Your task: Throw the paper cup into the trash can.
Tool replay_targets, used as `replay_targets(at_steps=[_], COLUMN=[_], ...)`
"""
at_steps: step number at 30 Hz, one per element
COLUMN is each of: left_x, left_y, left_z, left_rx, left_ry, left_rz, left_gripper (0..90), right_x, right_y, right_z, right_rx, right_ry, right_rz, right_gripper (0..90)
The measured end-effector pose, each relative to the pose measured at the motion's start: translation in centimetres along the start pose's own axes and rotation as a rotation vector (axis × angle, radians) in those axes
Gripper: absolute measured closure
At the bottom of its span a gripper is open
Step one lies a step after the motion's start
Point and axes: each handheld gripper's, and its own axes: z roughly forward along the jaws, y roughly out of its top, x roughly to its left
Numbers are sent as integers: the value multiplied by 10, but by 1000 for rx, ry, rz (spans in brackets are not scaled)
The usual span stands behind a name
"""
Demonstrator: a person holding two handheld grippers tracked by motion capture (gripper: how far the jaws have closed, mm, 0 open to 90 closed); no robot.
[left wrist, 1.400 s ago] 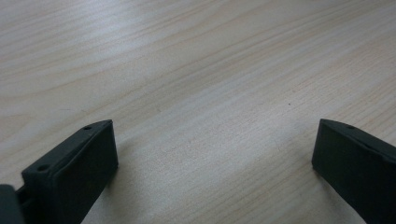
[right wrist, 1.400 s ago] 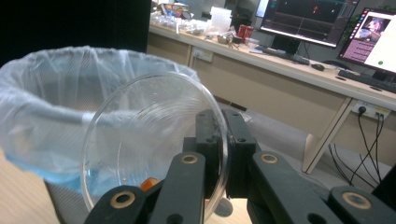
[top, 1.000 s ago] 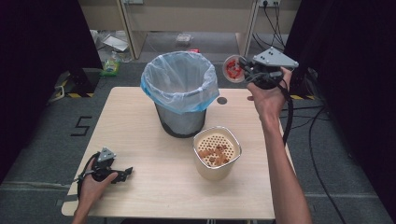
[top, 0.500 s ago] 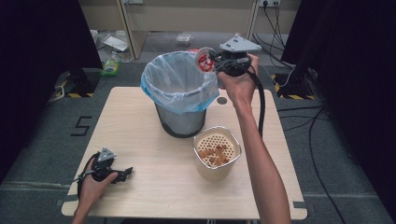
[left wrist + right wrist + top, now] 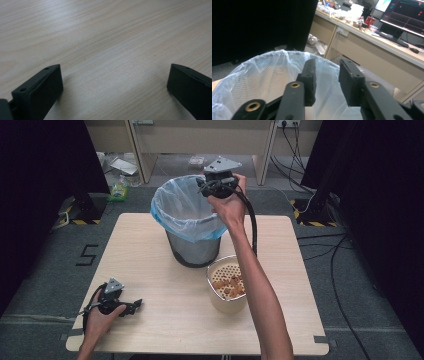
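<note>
While the right gripper [image 5: 216,184] hangs over the near rim of the bin [image 5: 192,222], its jaws stand a little apart with nothing between them, as the right gripper view shows; behind the jaws in that view lie the bin's mesh wall and its pale blue liner [image 5: 257,77]; the person's right arm [image 5: 255,285] reaches up from the bottom edge of the high view, passing over the right side of the colander [image 5: 226,285]; a black cable [image 5: 252,227] trails from the gripper down along the forearm.

The bin stands on the table [image 5: 150,255], toward its far middle; the colander sits just in front of the bin and to its right, touching or nearly touching its base; it holds orange-brown pieces [image 5: 227,285], too small to name.

The left gripper [image 5: 131,305] rests on the table near its front left corner, held by the left hand [image 5: 100,312]; its jaws are spread wide with only bare wood between them, as the left gripper view [image 5: 112,75] shows; it lies well apart from bin and colander.

Beyond the table, the right gripper view shows a long desk [image 5: 372,47] with red cans [image 5: 369,20] and a monitor [image 5: 404,12].
</note>
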Motion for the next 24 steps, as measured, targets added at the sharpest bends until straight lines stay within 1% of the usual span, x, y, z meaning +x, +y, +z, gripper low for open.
replay_targets(at_steps=[3, 5, 6, 10, 14, 16, 24], left_x=[0, 0, 0, 0, 0, 0, 0], left_y=[0, 0, 0, 0, 0, 0, 0], left_z=[0, 0, 0, 0, 0, 0, 0], left_rx=[0, 0, 0, 0, 0, 0, 0], left_ry=[0, 0, 0, 0, 0, 0, 0], left_rz=[1, 1, 0, 0, 1, 0, 0], left_gripper=[0, 0, 0, 0, 0, 0, 0], right_x=[0, -2, -4, -14, -24, -30, -45], right_y=[4, 4, 3, -3, -14, -21, -54], right_z=[-4, -9, -12, -26, -42, -50, -85], right_rx=[4, 13, 25, 32, 65, 67, 103], right_ry=[-10, -14, -21, -38, -52, -59, -88], right_rz=[-2, 0, 0, 13, 38, 58, 83], right_gripper=[623, 586, 572, 547, 505, 499, 464])
